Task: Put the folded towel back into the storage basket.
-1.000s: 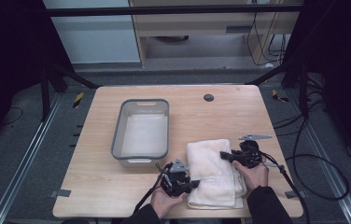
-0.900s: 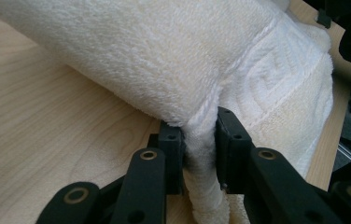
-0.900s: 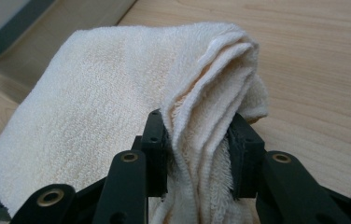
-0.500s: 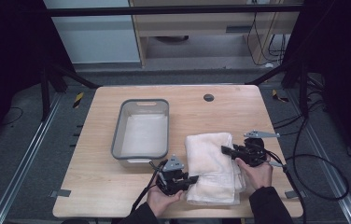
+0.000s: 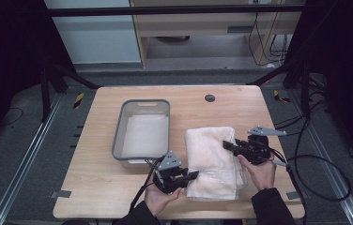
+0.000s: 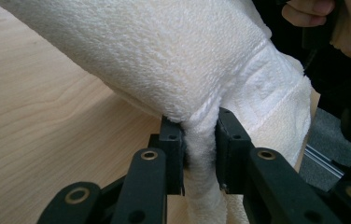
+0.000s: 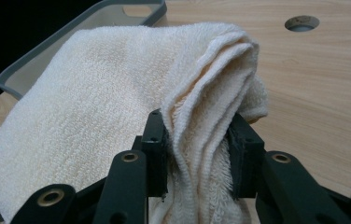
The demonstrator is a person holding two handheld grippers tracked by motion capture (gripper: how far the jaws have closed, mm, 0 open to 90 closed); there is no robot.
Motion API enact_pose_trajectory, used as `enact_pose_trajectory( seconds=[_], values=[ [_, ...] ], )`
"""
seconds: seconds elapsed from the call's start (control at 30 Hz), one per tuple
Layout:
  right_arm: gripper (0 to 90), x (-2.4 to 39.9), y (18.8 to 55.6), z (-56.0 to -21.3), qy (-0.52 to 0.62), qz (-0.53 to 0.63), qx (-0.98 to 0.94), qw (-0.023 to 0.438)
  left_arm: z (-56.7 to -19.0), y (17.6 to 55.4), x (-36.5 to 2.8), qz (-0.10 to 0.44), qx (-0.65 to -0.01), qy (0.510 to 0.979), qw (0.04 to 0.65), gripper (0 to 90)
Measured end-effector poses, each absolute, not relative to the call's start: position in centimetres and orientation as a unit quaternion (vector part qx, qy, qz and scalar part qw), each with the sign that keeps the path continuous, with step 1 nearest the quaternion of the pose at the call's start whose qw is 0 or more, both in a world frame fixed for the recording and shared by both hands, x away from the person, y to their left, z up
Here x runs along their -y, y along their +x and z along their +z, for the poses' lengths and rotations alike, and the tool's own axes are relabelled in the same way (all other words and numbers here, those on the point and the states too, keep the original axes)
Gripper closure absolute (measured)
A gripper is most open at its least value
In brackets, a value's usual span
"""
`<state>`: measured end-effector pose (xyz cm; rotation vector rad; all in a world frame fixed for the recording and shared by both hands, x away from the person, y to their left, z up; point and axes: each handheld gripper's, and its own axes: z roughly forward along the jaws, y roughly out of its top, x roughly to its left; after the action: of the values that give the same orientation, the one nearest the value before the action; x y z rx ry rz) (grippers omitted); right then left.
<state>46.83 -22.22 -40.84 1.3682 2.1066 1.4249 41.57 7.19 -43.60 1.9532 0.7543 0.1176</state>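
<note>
High view: a folded cream towel (image 5: 214, 161) lies on the wooden table (image 5: 95, 187), just at 3 o'clock of a grey tub (image 5: 141, 129). The left gripper (image 5: 191, 176) bites the towel's near corner at about 7 o'clock of the cloth; the right gripper (image 5: 228, 145) bites its edge at about 3 o'clock. A round hole (image 5: 209, 98) sits in the tabletop at 12 o'clock of the towel.

Left gripper view: the left gripper (image 6: 200, 140) is clenched on a pinched fold of the towel (image 6: 164, 56), cloth bulging above the jaws, table (image 6: 33, 121) at 9 o'clock.

Right gripper view: the right gripper (image 7: 197, 140) clamps several stacked layers of the towel (image 7: 94, 93); the tub (image 7: 71, 32) lies at 11 o'clock, the hole (image 7: 301, 22) at 1 o'clock.
</note>
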Motion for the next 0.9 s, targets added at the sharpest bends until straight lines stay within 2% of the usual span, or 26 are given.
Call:
enact_pose_trajectory(
  seconds=[0.9],
  values=[
    [65.2,19.6,48.0,-36.8,0.447,0.521,-0.708,0.162,-39.4,42.6,-9.8,0.090,-0.310,0.789,0.523,74.7]
  ],
)
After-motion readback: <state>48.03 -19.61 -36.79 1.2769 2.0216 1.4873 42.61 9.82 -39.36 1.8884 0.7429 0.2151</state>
